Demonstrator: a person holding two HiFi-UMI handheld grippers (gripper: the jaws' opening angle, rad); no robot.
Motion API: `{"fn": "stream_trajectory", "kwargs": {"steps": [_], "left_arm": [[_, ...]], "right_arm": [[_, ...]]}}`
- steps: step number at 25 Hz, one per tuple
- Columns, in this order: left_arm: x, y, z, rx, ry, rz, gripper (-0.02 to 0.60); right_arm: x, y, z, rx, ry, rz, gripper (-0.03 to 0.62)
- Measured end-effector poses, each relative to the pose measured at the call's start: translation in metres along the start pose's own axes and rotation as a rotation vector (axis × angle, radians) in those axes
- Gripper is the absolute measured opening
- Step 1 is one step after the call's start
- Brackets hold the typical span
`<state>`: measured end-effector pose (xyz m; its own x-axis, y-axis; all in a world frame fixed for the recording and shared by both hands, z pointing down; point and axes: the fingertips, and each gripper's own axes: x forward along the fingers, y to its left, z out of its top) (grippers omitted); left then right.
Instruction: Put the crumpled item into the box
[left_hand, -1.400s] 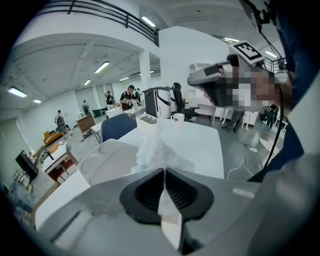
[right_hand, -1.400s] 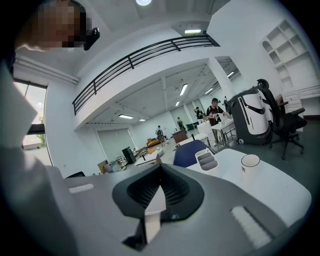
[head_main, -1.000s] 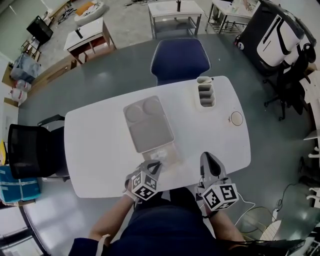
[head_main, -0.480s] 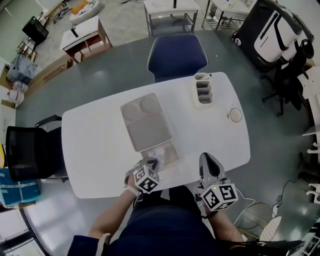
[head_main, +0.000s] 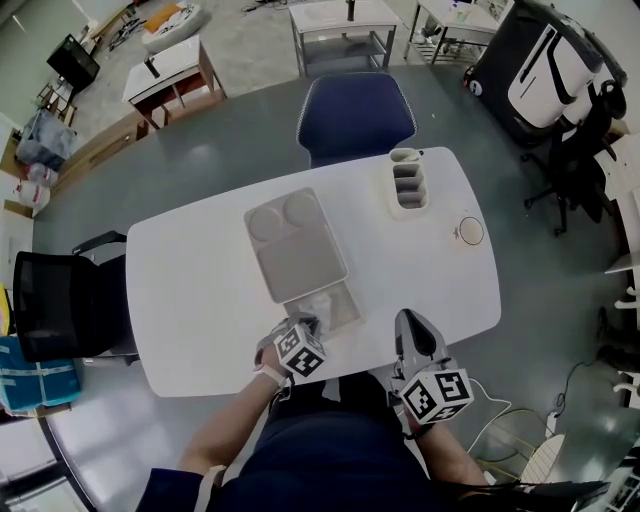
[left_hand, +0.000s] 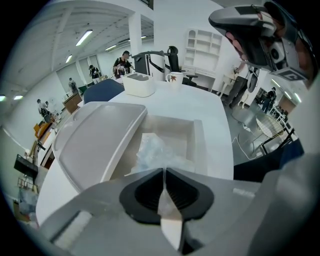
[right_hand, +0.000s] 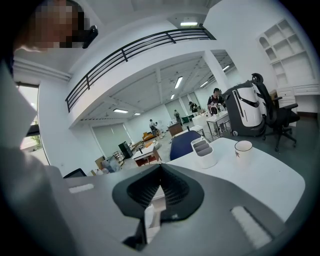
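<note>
A grey box (head_main: 352, 300) stands open on the white table, its lid (head_main: 295, 250) swung back beyond it. The crumpled clear item (head_main: 318, 305) lies inside the box. My left gripper (head_main: 303, 325) is at the box's near edge. In the left gripper view the jaws of the left gripper (left_hand: 164, 170) are shut, and the crumpled item (left_hand: 151, 150) runs from the box (left_hand: 197, 137) right up into their tips, beside the lid (left_hand: 100, 140). My right gripper (head_main: 410, 322) hovers over bare table to the right of the box. The right gripper (right_hand: 160, 166) is shut and holds nothing.
A white desk organizer (head_main: 407, 185) and a cup (head_main: 472, 231) stand at the table's far right. A blue chair (head_main: 355, 110) is behind the table and a black chair (head_main: 60, 300) at its left. The table's front edge is just under both grippers.
My left gripper has drawn back slightly toward the table's front edge and its marker cube has turned. The right gripper has barely moved.
</note>
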<state>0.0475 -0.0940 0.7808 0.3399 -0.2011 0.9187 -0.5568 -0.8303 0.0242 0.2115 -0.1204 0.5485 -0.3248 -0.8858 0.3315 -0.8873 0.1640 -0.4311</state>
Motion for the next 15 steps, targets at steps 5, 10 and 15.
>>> {"fn": "stream_trajectory", "kwargs": {"steps": [5, 10, 15], "left_arm": [[0.001, -0.003, -0.002, -0.002, 0.001, 0.0, 0.062], [-0.008, -0.003, -0.001, -0.044, -0.032, 0.004, 0.109], [-0.036, 0.004, 0.007, -0.102, -0.099, 0.02, 0.11]], "right_arm": [[-0.004, 0.002, 0.0, 0.002, -0.005, 0.003, 0.002], [-0.008, 0.003, 0.001, 0.005, -0.009, 0.006, 0.002], [-0.008, 0.004, 0.0, 0.001, -0.003, 0.02, 0.002]]}}
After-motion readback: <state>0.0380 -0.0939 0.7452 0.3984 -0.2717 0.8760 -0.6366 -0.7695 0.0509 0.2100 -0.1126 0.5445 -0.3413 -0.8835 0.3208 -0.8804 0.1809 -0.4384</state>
